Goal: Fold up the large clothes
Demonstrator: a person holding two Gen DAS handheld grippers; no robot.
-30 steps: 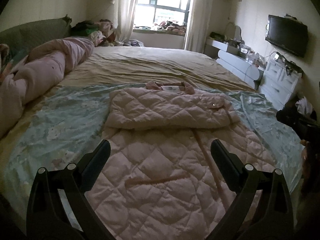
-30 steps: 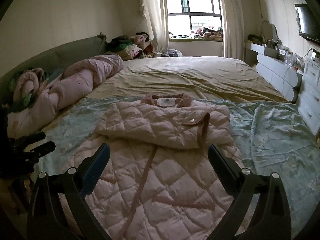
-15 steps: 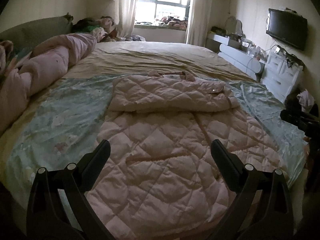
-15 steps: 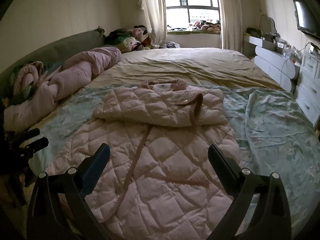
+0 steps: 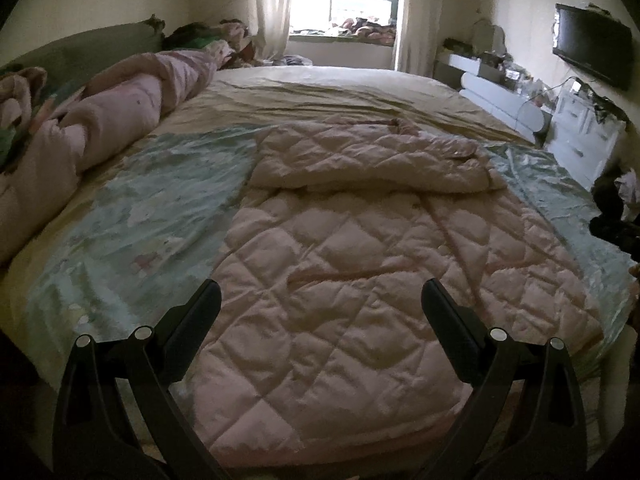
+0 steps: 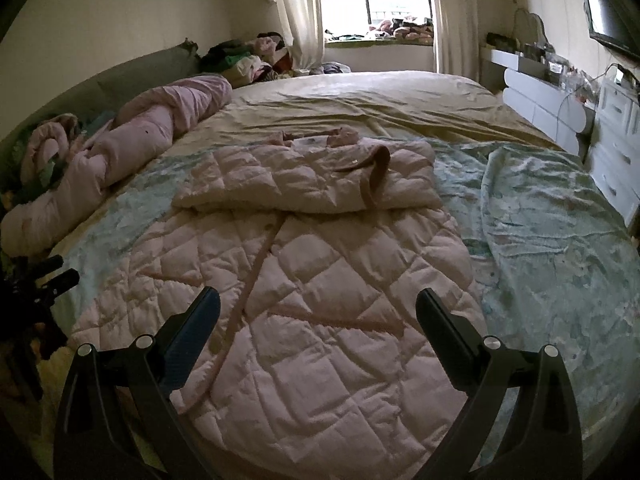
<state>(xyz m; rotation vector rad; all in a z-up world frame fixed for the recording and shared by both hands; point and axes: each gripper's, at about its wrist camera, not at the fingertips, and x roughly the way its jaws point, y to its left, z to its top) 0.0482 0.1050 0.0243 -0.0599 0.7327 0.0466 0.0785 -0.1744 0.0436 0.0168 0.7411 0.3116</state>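
A large pink quilted coat (image 5: pixel 352 272) lies flat on the bed, collar at the far end, with both sleeves folded across its chest (image 5: pixel 372 160). It fills the middle of the right wrist view (image 6: pixel 304 296) too. My left gripper (image 5: pixel 320 300) is open and empty above the coat's lower half. My right gripper (image 6: pixel 318 306) is open and empty, also above the lower half. The left gripper shows at the left edge of the right wrist view (image 6: pixel 44 280).
The coat rests on a light green patterned sheet (image 6: pixel 552 232) over a beige bedspread (image 6: pixel 360 100). A rolled pink duvet (image 5: pixel 108 120) lies along the left. White drawers (image 5: pixel 580 140) and a wall TV (image 5: pixel 592 48) stand right. The window (image 6: pixel 376 4) is beyond.
Both grippers have pulled back toward the foot of the bed and risen, so the coat's hem now shows. Both stay open. The coat has not moved.
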